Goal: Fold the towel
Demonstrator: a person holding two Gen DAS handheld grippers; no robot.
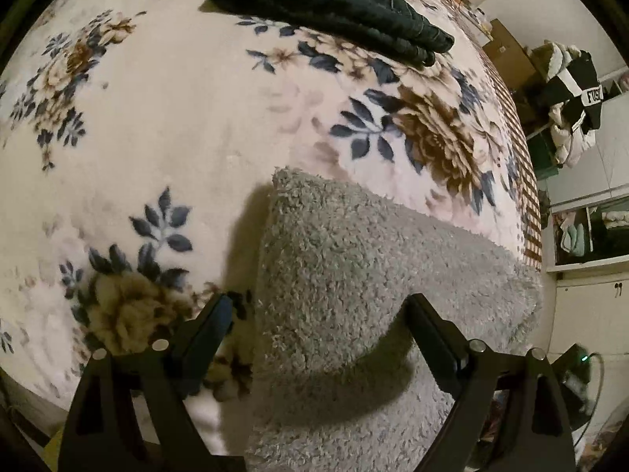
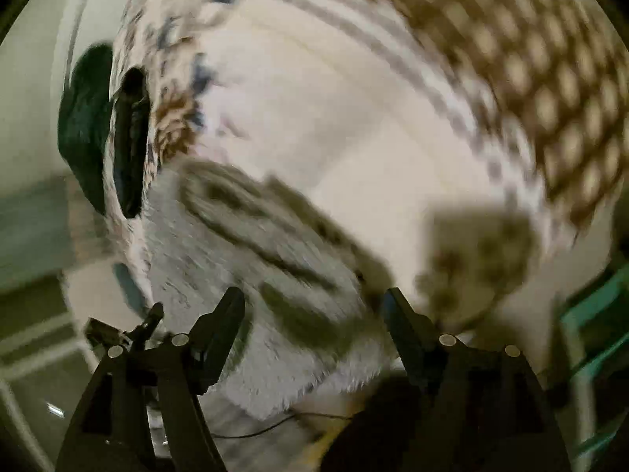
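Note:
A fluffy grey towel [image 1: 354, 275] lies on the floral blanket [image 1: 157, 118] of a bed, with one layer folded over so that a curved edge casts a shadow on the layer beneath. My left gripper [image 1: 318, 306] is open right over the towel's near part, with its fingers spread and nothing between them. In the blurred right wrist view the same grey towel [image 2: 243, 267] shows at lower left, and my right gripper [image 2: 314, 303] is open above its edge, holding nothing. The left gripper [image 2: 129, 338] appears small at the left there.
A folded dark green garment [image 1: 330, 4] lies at the far side of the bed. The blanket's brown checked border [image 1: 523, 165] marks the right bed edge. Beyond it stand cardboard boxes, a clothes pile [image 1: 570, 94] and white cabinets [image 1: 589, 236].

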